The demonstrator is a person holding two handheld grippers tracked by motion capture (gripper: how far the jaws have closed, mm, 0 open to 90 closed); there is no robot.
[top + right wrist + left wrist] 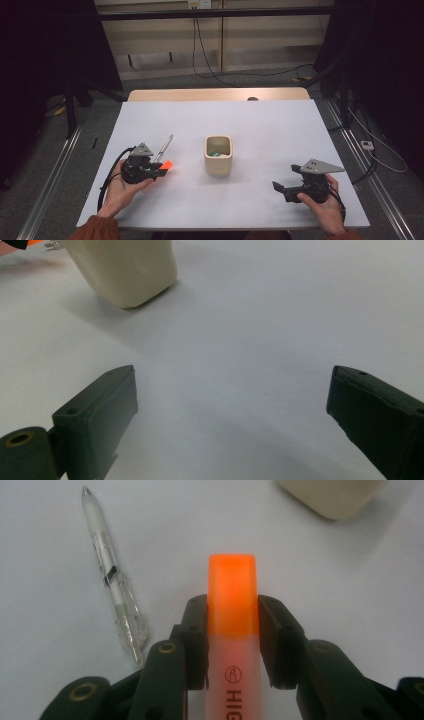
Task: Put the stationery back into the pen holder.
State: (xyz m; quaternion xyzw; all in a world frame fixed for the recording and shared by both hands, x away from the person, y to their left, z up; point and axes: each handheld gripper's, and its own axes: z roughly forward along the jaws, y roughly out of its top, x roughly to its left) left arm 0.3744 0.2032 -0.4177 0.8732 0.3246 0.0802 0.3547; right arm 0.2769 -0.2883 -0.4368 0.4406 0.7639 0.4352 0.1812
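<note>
White worktop (260, 125), wide and rectangular, with a wooden edge strip along its far side; grey floor around it, cables trailing at the back.

Cream cup (218, 155), square-ish with rounded corners, stands upright near the worktop's middle, something green inside at the bottom. It shows at the top right corner of the left gripper view (332, 497) and at the top left of the right gripper view (125, 270).

Right claw (278, 187) on the near right of the worktop, held in the person's right hand (320, 205), grey three-cornered plate on top, pointing left toward the cup but well apart from it. Right gripper view: jaws stand wide apart, bare worktop between them, gripping nothing.

Left claw (161, 170) on the near left, held in the person's left hand (120, 192), orange-brown sleeve at the wrist. Closed on the orange highlighter (233, 630): left gripper view has both pads pressed against the marker's sides, orange cap end sticking out past the jaw tips, paler barrel with dark lettering running back between the jaws. In the high view the orange cap (167, 164) pokes out to the right of the claw, left of the cup and apart from it. Whether the highlighter is lifted off the worktop or resting on it, cannot tell.

Clear pen (163, 148) lies flat on the worktop just beyond the left claw, slanted, tip pointing away and right. Left gripper view has it (114, 575) to the left of the jaws, not touching them.
</note>
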